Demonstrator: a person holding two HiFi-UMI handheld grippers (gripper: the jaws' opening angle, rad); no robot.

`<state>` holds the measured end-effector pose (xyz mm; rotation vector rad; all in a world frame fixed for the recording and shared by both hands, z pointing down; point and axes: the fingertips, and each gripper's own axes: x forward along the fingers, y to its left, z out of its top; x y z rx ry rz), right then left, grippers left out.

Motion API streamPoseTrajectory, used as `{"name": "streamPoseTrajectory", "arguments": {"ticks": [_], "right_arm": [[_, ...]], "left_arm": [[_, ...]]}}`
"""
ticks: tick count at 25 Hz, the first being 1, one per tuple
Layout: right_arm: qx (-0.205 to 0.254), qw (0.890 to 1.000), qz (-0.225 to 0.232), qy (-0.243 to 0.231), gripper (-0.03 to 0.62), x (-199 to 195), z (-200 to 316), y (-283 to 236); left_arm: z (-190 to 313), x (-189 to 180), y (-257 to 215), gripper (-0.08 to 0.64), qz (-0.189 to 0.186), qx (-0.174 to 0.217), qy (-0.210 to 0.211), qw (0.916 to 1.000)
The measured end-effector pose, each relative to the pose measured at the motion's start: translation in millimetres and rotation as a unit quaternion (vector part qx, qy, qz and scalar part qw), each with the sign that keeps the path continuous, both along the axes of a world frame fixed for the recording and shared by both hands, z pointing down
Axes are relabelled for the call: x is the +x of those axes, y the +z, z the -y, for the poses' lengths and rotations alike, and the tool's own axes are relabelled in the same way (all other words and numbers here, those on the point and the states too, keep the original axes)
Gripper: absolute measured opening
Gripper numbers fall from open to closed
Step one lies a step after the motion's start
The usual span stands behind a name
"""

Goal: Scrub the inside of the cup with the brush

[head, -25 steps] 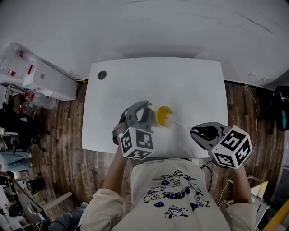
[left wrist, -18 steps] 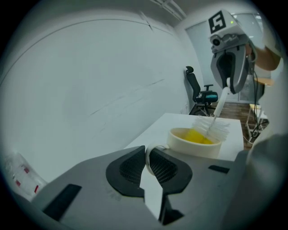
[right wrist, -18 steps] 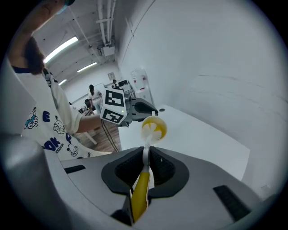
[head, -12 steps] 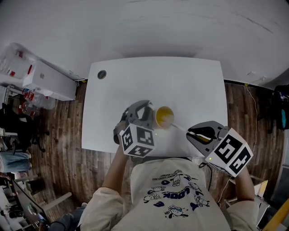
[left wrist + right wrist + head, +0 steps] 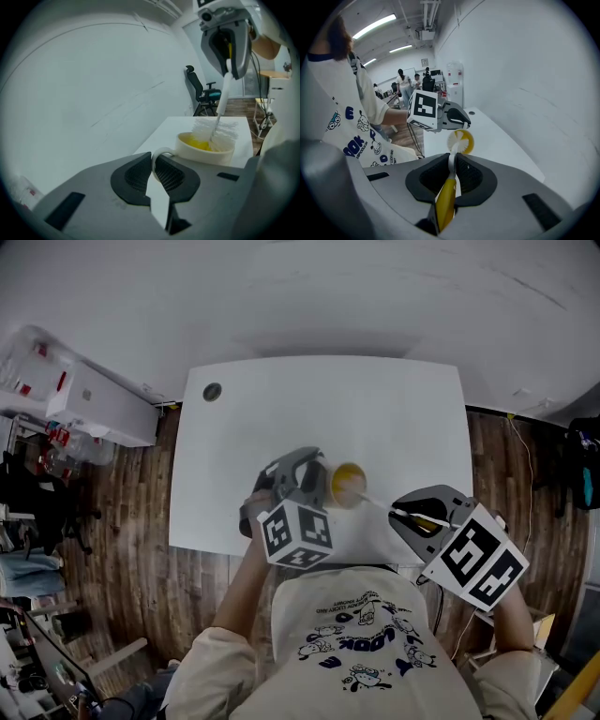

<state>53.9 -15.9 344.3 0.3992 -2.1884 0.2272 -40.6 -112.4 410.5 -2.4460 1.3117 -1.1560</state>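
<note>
Head view: white table [image 5: 281, 409], wood floor around it. Cup [image 5: 345, 484] at about 6 o'clock from the table's centre, near the front edge; white outside, yellow inside. Left gripper [image 5: 312, 476] at the cup's 9 o'clock, right gripper [image 5: 401, 517] at its 4 o'clock, the two apart with the cup between them. Left gripper view: left gripper [image 5: 152, 161] jaws closed on the cup's white loop handle, the loop pinched between the ribbed pads, and the cup [image 5: 206, 150] body just beyond the tips. Right gripper view: right gripper [image 5: 452, 161] jaws closed on the bottle brush [image 5: 446, 201], clamped where the yellow grip narrows to the white stem. The stem runs on from the jaws to the cup [image 5: 461, 140], whose mouth is tipped toward this gripper. Brush head: white bristles [image 5: 220, 131] inside the cup's mouth, against the yellow lining, with some bristles above the rim. From the head view the brush [image 5: 375, 502] stem shows as a thin white line from the cup toward 4 o'clock. Cannot tell whether the cup's base touches the table. Small dark round disc [image 5: 212, 392] at the table's 10 o'clock corner. Office chair [image 5: 199, 91] beyond the table's far end.
</note>
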Motion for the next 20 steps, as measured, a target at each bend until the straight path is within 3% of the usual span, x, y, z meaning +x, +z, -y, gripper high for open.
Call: {"name": "streamPoseTrajectory", "arguments": {"ticks": [20], "right_arm": [[-0.086,0.991,0.073,0.069,0.048,23,15,12]], "left_arm": [[-15,14,-8,0.035,0.046,0.054,0.078,0.9944]]}}
